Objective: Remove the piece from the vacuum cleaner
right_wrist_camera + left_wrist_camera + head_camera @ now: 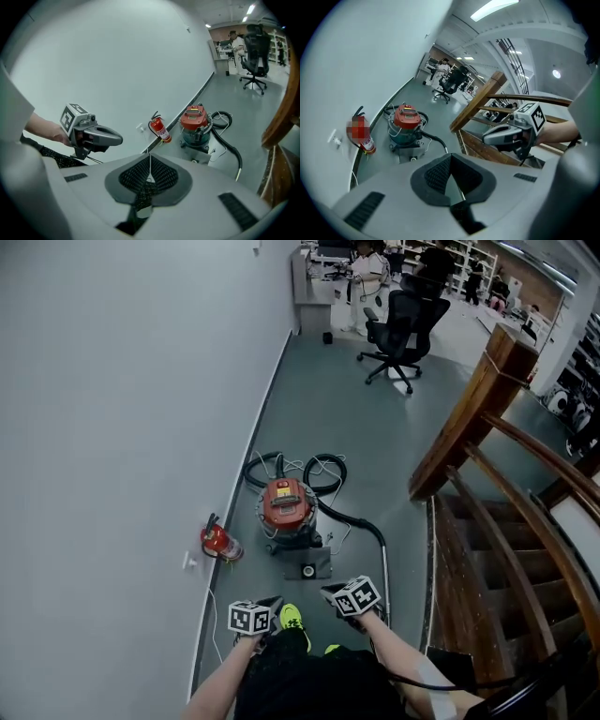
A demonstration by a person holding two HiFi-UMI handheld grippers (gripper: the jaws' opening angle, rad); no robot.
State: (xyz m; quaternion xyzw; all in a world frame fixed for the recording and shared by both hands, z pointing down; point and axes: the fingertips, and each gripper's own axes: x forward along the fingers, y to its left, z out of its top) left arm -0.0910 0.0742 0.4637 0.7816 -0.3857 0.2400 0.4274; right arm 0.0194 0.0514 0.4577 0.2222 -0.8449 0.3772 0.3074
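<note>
The vacuum cleaner [286,512] is seen standing on the smooth grey floor [347,418] close to the pale wall [122,427], ahead of both grippers and apart from them. It is built as a squat round drum with a domed red lid, and it is set on a grey base. A flat grey rectangular plate [308,566] with a small dark round part on it lies at its near side. A black ribbed hose [323,476] is looped behind the drum and is carried out to the right, where it is joined to a thin, straight metal tube [384,577]. Thin pale cable is strewn round the base. A red cylindrical fire extinguisher [218,542] is found beside the wall, just left of the cleaner.

The left gripper [275,600] and the right gripper [327,592] are held low, side by side, each bearing a cube with square markers. In the left gripper view its dark, finely ribbed pads [436,174] are pressed together with nothing between them; the right gripper's pads [164,177] are likewise closed on nothing. A yellow-green shoe [292,617] is seen between the two grippers.

A staircase [487,521] of dark, polished wood with a heavy square post rises at the right. A black swivel chair [403,329] stands far down the floor.
</note>
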